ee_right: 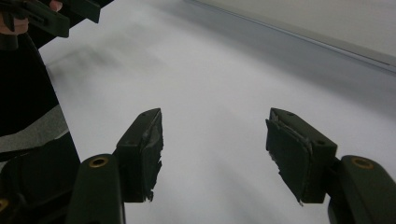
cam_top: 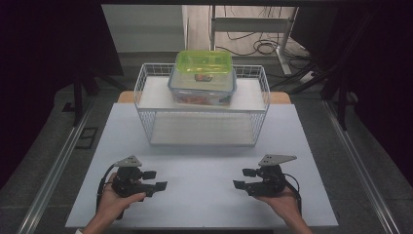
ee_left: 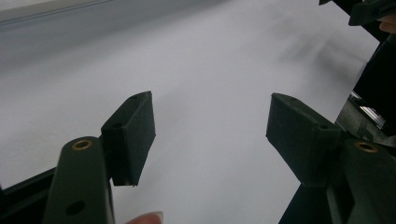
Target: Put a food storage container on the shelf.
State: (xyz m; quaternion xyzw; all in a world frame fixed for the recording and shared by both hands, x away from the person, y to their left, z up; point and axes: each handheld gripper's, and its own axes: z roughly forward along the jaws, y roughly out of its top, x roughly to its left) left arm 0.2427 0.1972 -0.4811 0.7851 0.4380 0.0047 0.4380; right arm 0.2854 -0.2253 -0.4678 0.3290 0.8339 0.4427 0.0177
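Observation:
A clear food box with a yellow-green lid (cam_top: 203, 78) rests on the top shelf of a white wire rack (cam_top: 146, 83) at the table's far middle. My left gripper (cam_top: 155, 179) lies low over the near left of the white table, held in a hand, jaws open and pointing right. The right gripper (cam_top: 244, 178) mirrors it at the near right, open, pointing left. In the left gripper view its fingers (ee_left: 130, 135) stand wide apart over bare table. In the right gripper view the pads (ee_right: 144, 149) are also apart with nothing between them.
The white table top (cam_top: 204, 195) stretches between the two grippers and up to the rack. The rack's lower shelf (cam_top: 202, 129) holds nothing. Metal rails (cam_top: 58, 165) run along both table sides. Dark screens and cables lie beyond the rack.

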